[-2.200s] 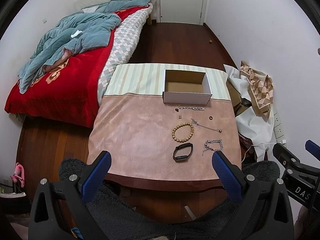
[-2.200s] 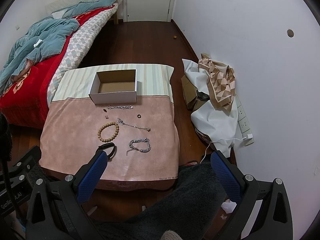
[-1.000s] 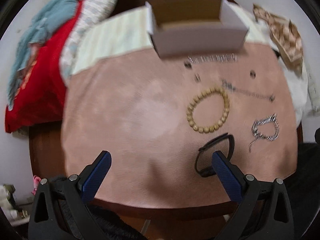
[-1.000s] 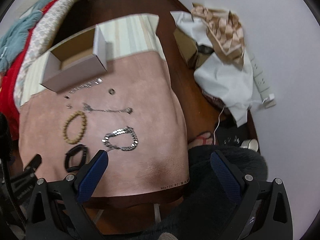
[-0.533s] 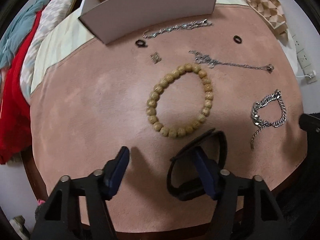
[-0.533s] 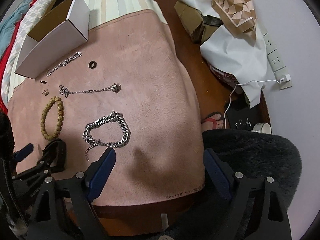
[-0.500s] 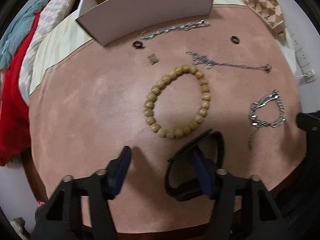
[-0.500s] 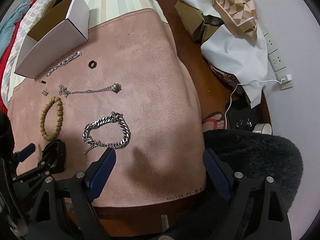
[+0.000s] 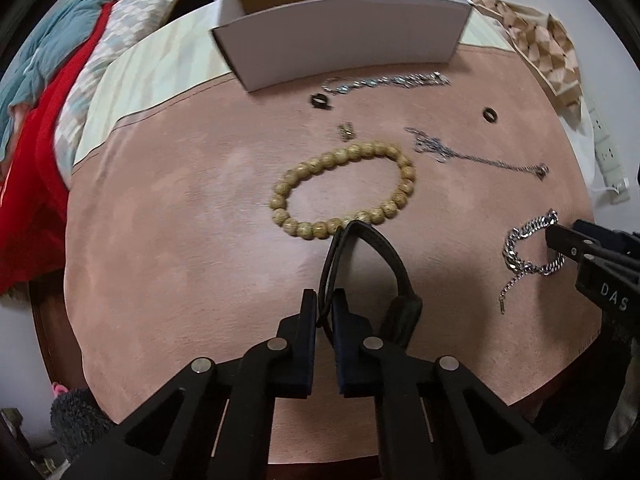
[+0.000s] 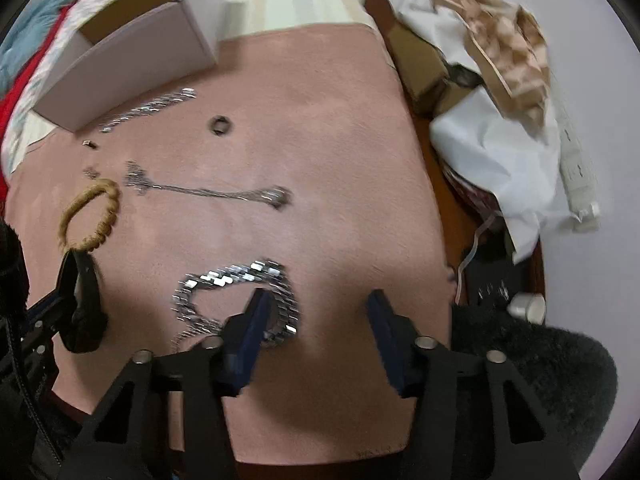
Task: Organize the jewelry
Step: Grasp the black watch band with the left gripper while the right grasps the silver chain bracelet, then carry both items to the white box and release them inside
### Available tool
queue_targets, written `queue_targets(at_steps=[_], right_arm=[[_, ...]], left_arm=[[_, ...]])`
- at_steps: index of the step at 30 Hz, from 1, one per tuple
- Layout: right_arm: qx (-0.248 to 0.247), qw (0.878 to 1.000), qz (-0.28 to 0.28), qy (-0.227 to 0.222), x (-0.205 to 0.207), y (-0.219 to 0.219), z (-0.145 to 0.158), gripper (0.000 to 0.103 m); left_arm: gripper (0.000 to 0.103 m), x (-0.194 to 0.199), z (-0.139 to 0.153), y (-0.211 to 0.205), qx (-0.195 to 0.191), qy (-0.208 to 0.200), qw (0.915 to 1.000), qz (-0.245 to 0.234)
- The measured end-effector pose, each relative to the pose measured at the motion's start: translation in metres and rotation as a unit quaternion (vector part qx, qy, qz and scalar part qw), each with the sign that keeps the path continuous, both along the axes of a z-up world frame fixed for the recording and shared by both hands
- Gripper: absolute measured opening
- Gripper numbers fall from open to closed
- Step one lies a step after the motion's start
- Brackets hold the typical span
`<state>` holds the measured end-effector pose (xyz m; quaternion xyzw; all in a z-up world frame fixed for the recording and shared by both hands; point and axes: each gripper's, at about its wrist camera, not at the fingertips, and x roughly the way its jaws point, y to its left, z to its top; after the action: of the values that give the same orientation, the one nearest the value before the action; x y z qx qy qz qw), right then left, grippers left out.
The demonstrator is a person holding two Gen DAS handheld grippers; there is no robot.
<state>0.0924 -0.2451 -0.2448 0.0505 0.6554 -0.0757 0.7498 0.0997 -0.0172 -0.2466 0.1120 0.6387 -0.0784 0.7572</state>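
The left gripper (image 9: 324,312) has its jaws pinched together on one thin strap of the black wristband (image 9: 374,264), low at the near edge of the pink suede-like mat (image 9: 168,232); taking a single strap rather than the thick body suits such narrow fingers, and the band's far loop lies touching the wooden bead bracelet (image 9: 344,190) (whether the band has left the mat at all cannot be told); the right gripper (image 10: 316,312) hangs spread wide over the silver curb-chain bracelet (image 10: 236,284), its left finger (image 10: 252,320) on or just over the chain's near links and the right finger well off on bare mat, so nothing is grasped there yet, and I judge it is lining up to straddle the links; the white cardboard box (image 9: 344,40) stands open at the far side of the mat, presumably the place for every piece; just before it lie a flat silver chain (image 9: 384,81) and a dark ring (image 9: 320,101), with a second dark ring (image 9: 490,114), a small metal charm (image 9: 346,130) and a thin pendant necklace (image 9: 476,156) between box and beads; all lie apart, likely so each can be taken singly.
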Motion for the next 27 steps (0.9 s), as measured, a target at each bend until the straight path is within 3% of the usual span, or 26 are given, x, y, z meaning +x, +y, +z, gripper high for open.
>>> queue_targets(at_steps=[2, 3, 6, 12, 27], right_arm=[[-0.004, 1.000, 0.017, -0.012, 0.001, 0.010, 0.002, 0.015], [-0.006, 1.000, 0.025, -0.015, 0.002, 0.014, 0.002, 0.008], [-0.025, 0.999, 0.036, -0.018, 0.001, 0.024, 0.003, 0.008], [-0.010, 0.999, 0.024, -0.036, -0.007, 0.023, 0.018, 0.008], [0.035, 0.990, 0.045, -0.130, -0.011, 0.027, 0.113, 0.000]], left_arm=[[0.005, 0.000, 0.001, 0.005, -0.001, -0.004, 1.0000, 0.008], [0.005, 0.001, 0.001, 0.005, -0.001, -0.005, 0.9999, 0.010], [0.005, -0.002, 0.004, 0.012, -0.004, -0.012, 0.9998, 0.017], [0.005, -0.006, 0.027, 0.006, -0.014, -0.024, 0.9993, 0.025], [0.005, 0.011, 0.105, 0.012, -0.061, -0.099, 0.9923, 0.044]])
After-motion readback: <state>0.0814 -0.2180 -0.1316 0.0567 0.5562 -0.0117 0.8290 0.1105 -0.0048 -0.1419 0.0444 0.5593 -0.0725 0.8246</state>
